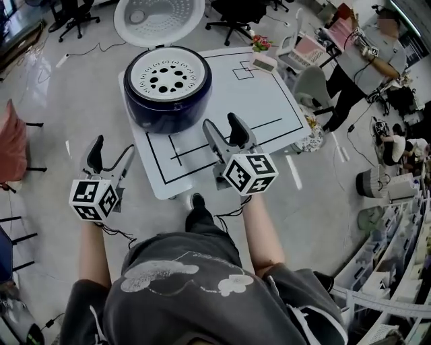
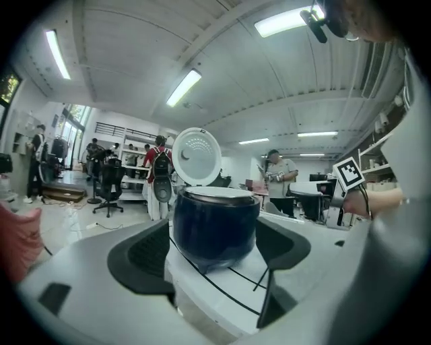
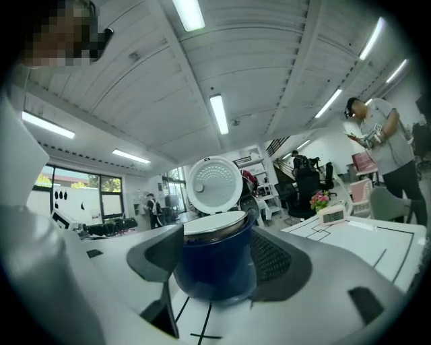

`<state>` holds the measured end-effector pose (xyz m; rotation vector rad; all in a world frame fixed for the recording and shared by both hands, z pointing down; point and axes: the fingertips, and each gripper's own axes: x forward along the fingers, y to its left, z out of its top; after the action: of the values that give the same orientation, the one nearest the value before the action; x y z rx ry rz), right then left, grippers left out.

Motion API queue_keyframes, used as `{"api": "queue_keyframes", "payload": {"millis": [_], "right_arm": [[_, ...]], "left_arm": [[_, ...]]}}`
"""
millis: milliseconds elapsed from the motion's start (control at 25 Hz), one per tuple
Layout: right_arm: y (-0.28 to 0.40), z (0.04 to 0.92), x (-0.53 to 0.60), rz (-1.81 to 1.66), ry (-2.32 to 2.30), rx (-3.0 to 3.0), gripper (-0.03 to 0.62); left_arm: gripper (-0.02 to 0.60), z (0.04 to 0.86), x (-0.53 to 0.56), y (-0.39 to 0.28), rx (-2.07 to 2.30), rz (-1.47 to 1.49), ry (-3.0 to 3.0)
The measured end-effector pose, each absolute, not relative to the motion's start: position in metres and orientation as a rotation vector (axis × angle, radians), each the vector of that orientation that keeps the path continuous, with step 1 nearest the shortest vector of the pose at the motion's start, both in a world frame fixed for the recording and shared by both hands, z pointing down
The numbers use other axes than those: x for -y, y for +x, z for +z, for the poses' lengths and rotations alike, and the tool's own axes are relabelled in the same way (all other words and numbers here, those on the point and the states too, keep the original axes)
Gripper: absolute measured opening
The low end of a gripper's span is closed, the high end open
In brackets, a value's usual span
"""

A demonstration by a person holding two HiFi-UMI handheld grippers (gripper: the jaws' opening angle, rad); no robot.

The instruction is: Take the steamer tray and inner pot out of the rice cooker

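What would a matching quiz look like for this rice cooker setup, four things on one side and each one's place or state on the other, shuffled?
Things:
1. lid
2. steamer tray
3. clock
4. left hand-held gripper

Place or state:
A. at the far edge of the table
B. swung open, tipped back behind the rice cooker
C. jaws apart and empty, off the table's left side
D. sitting in the top of the rice cooker

Pairs: 1-B, 2-D, 3-A, 4-C
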<state>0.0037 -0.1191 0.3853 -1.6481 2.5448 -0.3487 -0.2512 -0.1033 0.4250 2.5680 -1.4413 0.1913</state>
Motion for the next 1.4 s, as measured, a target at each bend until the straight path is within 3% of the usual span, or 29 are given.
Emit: {"api": "queue_keyframes", "payload": {"millis": [520, 840, 1400], "right_arm": [[-0.011, 0.357, 0.266, -0.450, -1.302, -2.905, 0.305], [-0.042, 0.365, 0.316, -0.191, -1.230, -3.230, 0.305], [-0.067, 0.419, 0.351, -0.103, -1.254, -3.622, 0.305]], "left_arm": [[0.393, 0.387, 0.160, -0.226, 1.767, 0.213, 2.389], [0.393, 0.372, 0.174, -0.231, 1.924, 0.231, 2.262], [0.393, 0.371, 0.217, -0.248, 1.835, 0.181, 2.235]]}}
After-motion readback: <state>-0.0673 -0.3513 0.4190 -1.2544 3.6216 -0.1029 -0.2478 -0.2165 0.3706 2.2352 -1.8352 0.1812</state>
